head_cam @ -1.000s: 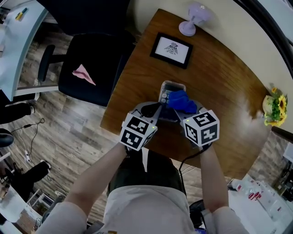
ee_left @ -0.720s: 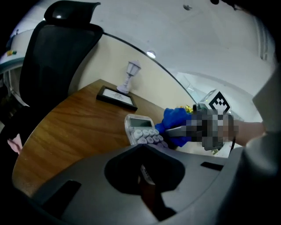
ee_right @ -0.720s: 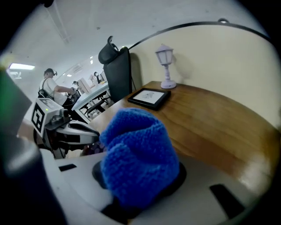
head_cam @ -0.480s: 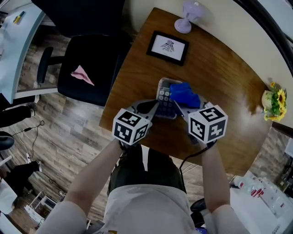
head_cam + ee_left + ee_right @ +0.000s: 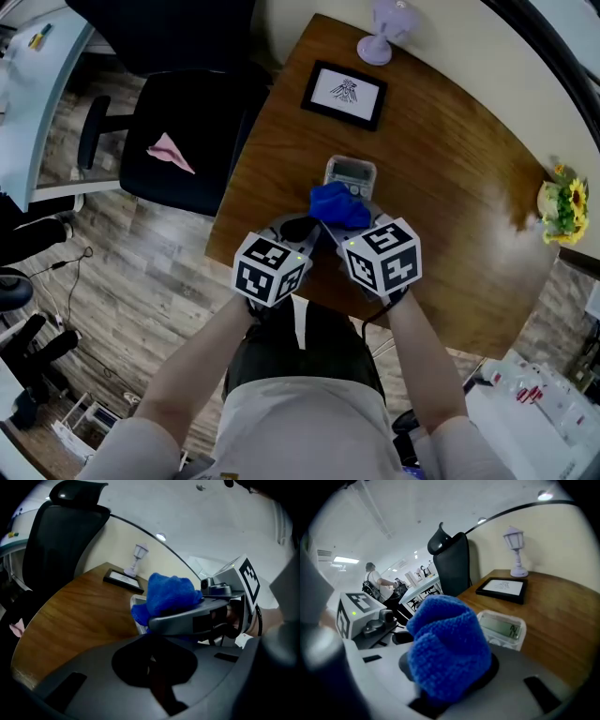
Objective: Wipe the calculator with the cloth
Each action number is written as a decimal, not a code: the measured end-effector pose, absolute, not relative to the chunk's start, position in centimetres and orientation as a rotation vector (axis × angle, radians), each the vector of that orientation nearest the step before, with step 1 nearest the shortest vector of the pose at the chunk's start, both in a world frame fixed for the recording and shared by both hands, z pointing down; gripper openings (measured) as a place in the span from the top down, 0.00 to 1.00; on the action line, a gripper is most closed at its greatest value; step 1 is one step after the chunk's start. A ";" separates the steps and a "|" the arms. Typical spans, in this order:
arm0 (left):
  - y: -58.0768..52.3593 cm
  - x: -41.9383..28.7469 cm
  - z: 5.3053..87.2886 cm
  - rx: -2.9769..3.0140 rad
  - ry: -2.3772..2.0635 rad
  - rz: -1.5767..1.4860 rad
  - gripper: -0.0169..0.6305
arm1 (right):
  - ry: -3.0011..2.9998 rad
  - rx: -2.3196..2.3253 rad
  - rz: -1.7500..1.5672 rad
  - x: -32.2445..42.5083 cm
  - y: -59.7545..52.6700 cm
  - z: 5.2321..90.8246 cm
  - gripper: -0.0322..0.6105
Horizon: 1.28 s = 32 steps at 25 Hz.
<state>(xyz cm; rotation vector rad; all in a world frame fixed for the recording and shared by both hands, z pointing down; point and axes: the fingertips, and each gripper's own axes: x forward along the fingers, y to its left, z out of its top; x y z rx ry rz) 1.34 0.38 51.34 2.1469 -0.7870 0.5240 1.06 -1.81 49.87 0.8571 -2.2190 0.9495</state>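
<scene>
The person is standing at the wooden table with both grippers low in the middle of the frame. The right gripper is clamping a bunched blue cloth between its jaws, and the cloth is lying over the near end of the calculator, whose display is showing just above it. The left gripper is sitting just beside it on the left, its jaws pressed together with nothing visible between them; whether they are touching the calculator, I cannot tell. A framed picture is lying further up the table, and a small lamp is standing at the top edge. Flowers are sitting at the far right. An office chair at upper left is carrying a pink paper.
</scene>
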 end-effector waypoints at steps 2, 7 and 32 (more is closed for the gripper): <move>0.4 1.4 51.3 2.148 -0.785 0.516 0.97 | -2.205 0.876 0.952 1.9 -1.6 49.9 0.78; 0.5 1.3 51.3 2.166 -0.776 0.535 0.97 | -2.153 0.922 0.946 5.0 -0.8 50.1 0.79; 1.5 0.9 51.2 2.106 -0.803 0.476 0.97 | -2.228 1.025 1.261 1.2 0.3 49.3 0.79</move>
